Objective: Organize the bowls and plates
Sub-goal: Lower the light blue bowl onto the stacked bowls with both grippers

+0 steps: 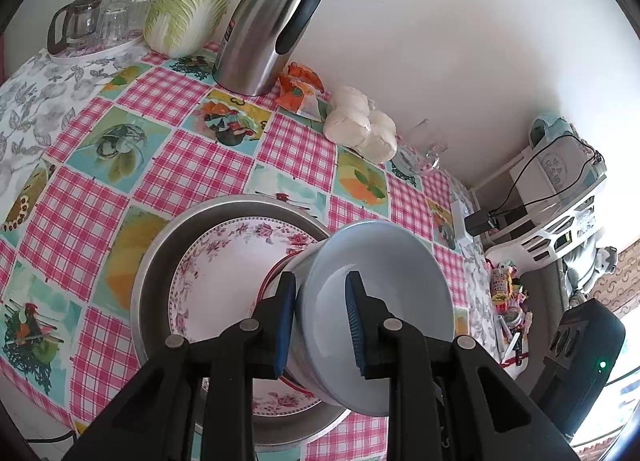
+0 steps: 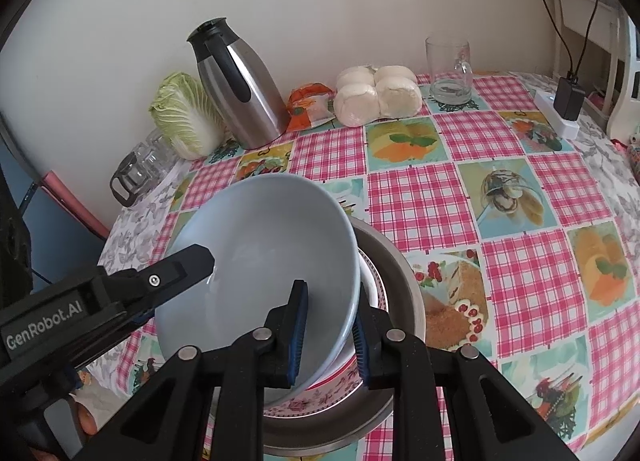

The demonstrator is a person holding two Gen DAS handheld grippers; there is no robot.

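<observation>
I have both grippers on the same pale blue bowl (image 2: pixel 264 261), one on each side of its rim. My left gripper (image 1: pixel 320 325) pinches the rim wall with one pad inside and one outside, and my right gripper (image 2: pixel 326 337) does the same on the near right edge, so both are closed on the bowl and neither is spread wide. I judge the two-sided grip is there to keep the bowl from tipping as it hangs tilted above the stack. Under it sits a flowered plate (image 1: pixel 224 261) inside a metal basin (image 1: pixel 160 253), and a white bowl with a red rim line (image 1: pixel 280 273) seems to rest on the plate beneath the blue one; whether the two bowls touch I cannot tell. All this lies near me on the checked tablecloth (image 2: pixel 420 197). Far off by the wall stand a steel jug (image 2: pixel 236 97), a cabbage (image 2: pixel 184 117) and a bag of buns (image 2: pixel 376 97). The left gripper's body, seen from the right camera, reads "GenRobot.AI".
</observation>
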